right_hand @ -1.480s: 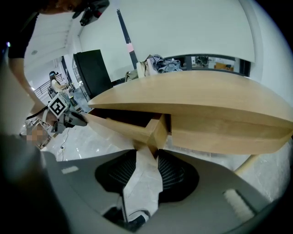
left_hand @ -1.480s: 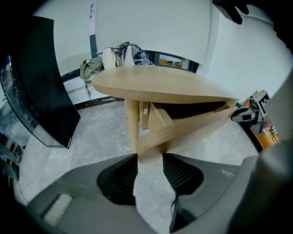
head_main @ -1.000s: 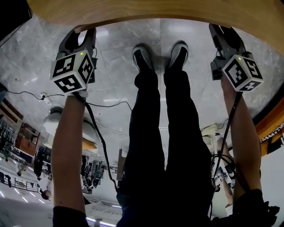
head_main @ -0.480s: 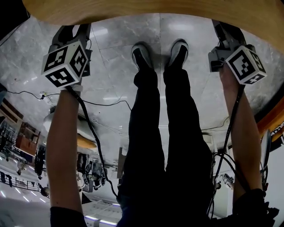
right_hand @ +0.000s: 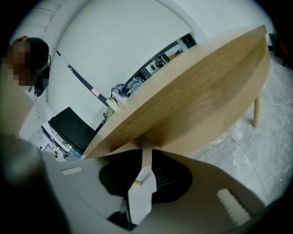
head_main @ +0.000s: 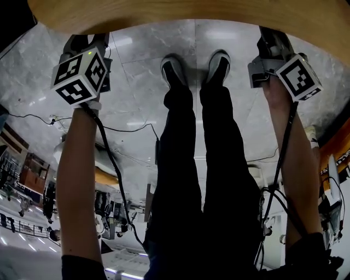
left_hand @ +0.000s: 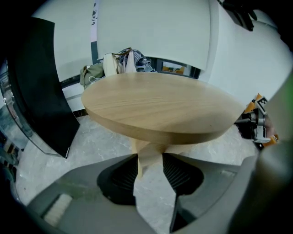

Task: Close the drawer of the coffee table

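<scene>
A black panel [left_hand: 46,91] stands on marble floor [left_hand: 82,141] near heaped bags [left_hand: 116,61]

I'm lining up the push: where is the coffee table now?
The round wooden coffee table runs along the top of the head view, just ahead of the person's shoes on the marble floor.

Head view: coffee table [head_main: 180,13] cut off by top edge; its rim hides tips of left gripper [head_main: 87,39] & right gripper [head_main: 269,37]. Left gripper view: clutter [left_hand: 123,61] behind table, upper centre, too small to ID; right edge just blur, obj unclear.
</scene>
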`<state>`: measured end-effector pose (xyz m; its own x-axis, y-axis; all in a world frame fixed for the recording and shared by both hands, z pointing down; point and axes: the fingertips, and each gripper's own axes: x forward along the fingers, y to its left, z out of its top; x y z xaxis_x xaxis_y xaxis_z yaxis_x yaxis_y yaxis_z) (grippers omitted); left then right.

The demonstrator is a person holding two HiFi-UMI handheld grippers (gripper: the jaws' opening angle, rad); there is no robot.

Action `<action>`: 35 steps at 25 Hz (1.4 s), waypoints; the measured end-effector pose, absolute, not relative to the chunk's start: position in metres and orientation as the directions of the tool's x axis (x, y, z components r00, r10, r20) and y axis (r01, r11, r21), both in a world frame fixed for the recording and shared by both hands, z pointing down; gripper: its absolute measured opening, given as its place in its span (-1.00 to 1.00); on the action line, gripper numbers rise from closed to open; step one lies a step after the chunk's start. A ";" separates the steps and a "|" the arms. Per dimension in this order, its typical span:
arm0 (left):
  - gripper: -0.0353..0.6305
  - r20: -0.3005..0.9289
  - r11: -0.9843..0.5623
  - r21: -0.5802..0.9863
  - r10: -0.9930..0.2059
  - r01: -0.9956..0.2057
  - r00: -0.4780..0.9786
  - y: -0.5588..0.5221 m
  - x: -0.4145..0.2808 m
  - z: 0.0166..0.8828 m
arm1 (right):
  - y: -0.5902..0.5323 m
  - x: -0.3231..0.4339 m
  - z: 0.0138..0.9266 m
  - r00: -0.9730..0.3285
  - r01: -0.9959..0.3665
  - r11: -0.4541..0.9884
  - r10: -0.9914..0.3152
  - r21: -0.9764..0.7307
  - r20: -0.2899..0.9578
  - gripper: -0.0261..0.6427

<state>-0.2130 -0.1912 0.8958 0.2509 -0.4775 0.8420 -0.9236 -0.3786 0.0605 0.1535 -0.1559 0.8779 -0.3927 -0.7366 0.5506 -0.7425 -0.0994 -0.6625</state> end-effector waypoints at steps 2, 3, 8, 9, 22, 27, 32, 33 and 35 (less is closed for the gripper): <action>-0.35 0.840 -0.369 0.062 -0.483 -0.927 0.248 -0.189 -0.214 0.896 | -0.149 0.156 0.879 -0.394 -0.754 -0.098 -0.724 -0.649 0.567 -0.72; -0.35 0.840 -0.361 0.068 -0.483 -0.930 0.249 -0.188 -0.214 0.897 | -0.145 0.156 0.880 -0.397 -0.762 -0.093 -0.714 -0.640 0.577 -0.72; -0.35 0.862 -0.289 0.118 -0.445 -0.950 0.242 -0.156 -0.212 0.899 | -0.107 0.147 0.886 -0.452 -0.807 -0.019 -0.624 -0.590 0.638 -0.61; -0.35 0.869 -0.271 0.128 -0.433 -0.954 0.240 -0.145 -0.211 0.898 | -0.099 0.141 0.883 -0.470 -0.811 0.006 -0.603 -0.585 0.645 -0.59; -0.35 0.716 -0.345 0.182 -0.595 -0.921 0.365 -0.103 -0.128 0.709 | -0.078 0.058 0.704 -0.649 -0.758 0.413 -0.556 -0.504 0.520 -0.44; -0.38 0.594 -0.394 0.148 -0.698 -0.907 0.400 -0.110 -0.113 0.581 | -0.086 0.062 0.604 -0.610 -0.792 0.480 -0.595 -0.377 0.523 -0.50; -0.59 0.493 -0.419 0.176 -0.746 -0.891 0.448 -0.105 -0.097 0.467 | -0.107 0.071 0.483 -0.595 -0.804 0.503 -0.692 -0.319 0.409 -0.76; -0.59 0.483 -0.423 0.186 -0.747 -0.887 0.457 -0.101 -0.094 0.447 | -0.109 0.072 0.456 -0.593 -0.805 0.507 -0.709 -0.309 0.382 -0.82; -0.68 0.465 -0.440 0.197 -0.745 -0.876 0.479 -0.091 -0.085 0.409 | -0.110 0.074 0.405 -0.585 -0.810 0.510 -0.740 -0.290 0.333 -0.88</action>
<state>-0.0850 -0.0908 0.4090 0.4787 -0.7447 0.4650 -0.8760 -0.4402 0.1969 0.0741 -0.1097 0.4053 -0.5848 -0.7396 0.3333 -0.8100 0.5099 -0.2897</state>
